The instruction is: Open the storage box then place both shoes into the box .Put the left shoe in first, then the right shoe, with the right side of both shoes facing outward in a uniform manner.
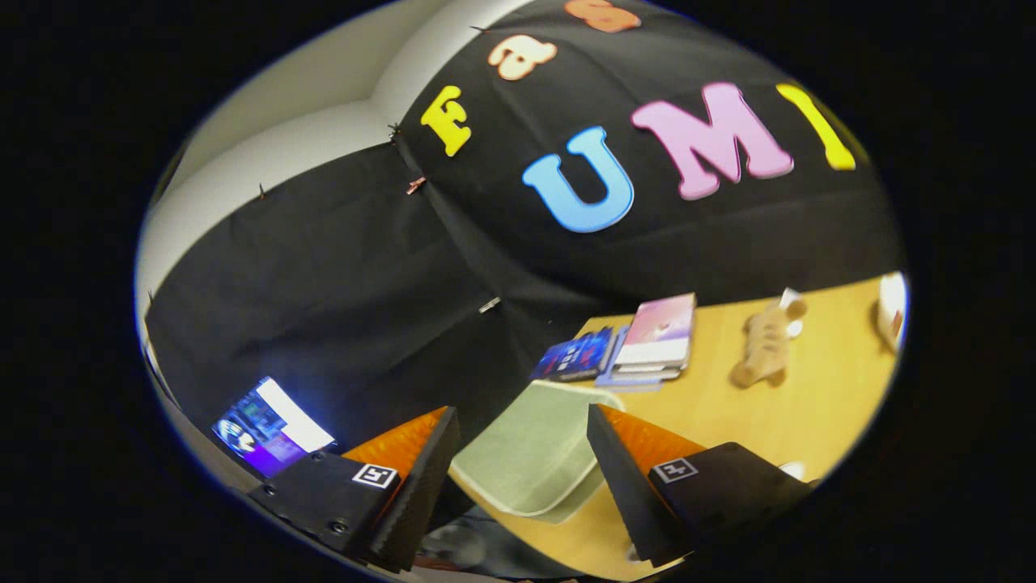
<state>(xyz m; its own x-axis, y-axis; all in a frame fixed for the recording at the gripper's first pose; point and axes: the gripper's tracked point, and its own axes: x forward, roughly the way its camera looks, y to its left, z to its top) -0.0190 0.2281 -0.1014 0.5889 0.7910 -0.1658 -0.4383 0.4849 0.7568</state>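
My gripper (518, 449) is open, with its two black fingers (425, 474) spread wide and nothing held between them. In the gap between the fingers lies a pale green flat piece (530, 453), which looks like a lid or panel of the storage box, resting at the near corner of the wooden table (825, 389). I cannot tell its exact shape. The view is tilted, so the table slopes up to the right.
A stack of books (655, 340) and a dark blue book (575, 356) lie beyond the fingers at the table's far corner. A tan soft toy (765, 344) lies further right on the table. A lit screen (271, 425) glows off the table beside the left finger.
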